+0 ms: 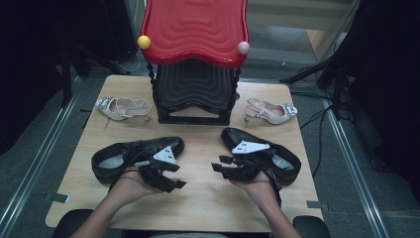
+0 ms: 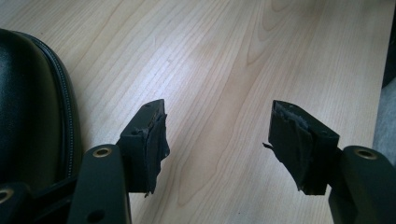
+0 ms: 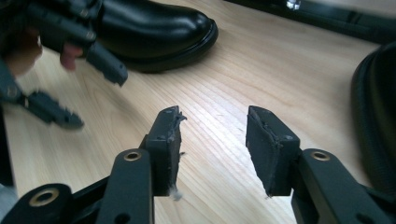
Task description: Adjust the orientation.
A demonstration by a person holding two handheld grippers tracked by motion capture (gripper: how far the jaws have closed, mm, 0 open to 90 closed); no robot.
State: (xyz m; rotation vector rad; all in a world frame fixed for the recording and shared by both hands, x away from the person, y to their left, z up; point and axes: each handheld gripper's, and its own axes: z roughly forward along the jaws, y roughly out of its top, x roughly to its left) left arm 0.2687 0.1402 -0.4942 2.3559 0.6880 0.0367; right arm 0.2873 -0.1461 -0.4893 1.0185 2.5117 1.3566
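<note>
Two black leather shoes lie on the wooden table point(image 1: 203, 198), toes pointing toward each other. Over the left shoe point(image 1: 113, 154) a hand holds my left gripper point(image 1: 174, 176), open, its jaws above bare wood past the toe. In the left gripper view the jaws of that gripper point(image 2: 219, 109) stand wide apart with nothing between them, the shoe point(image 2: 28, 107) at their left. My right gripper point(image 1: 219, 163) hovers beside the right shoe point(image 1: 233, 135), also open. Between the jaws of the right gripper point(image 3: 212, 114) there is only tabletop; the left shoe's toe point(image 3: 154, 28) and the left gripper point(image 3: 93, 98) lie beyond.
A shoe rack with a red wavy top shelf point(image 1: 195, 29) and a black lower shelf point(image 1: 193, 91) stands at the back middle of the table. A pale slingback heel point(image 1: 121, 108) lies to its left and another point(image 1: 270, 113) to its right. Dark floor and cables surround the table.
</note>
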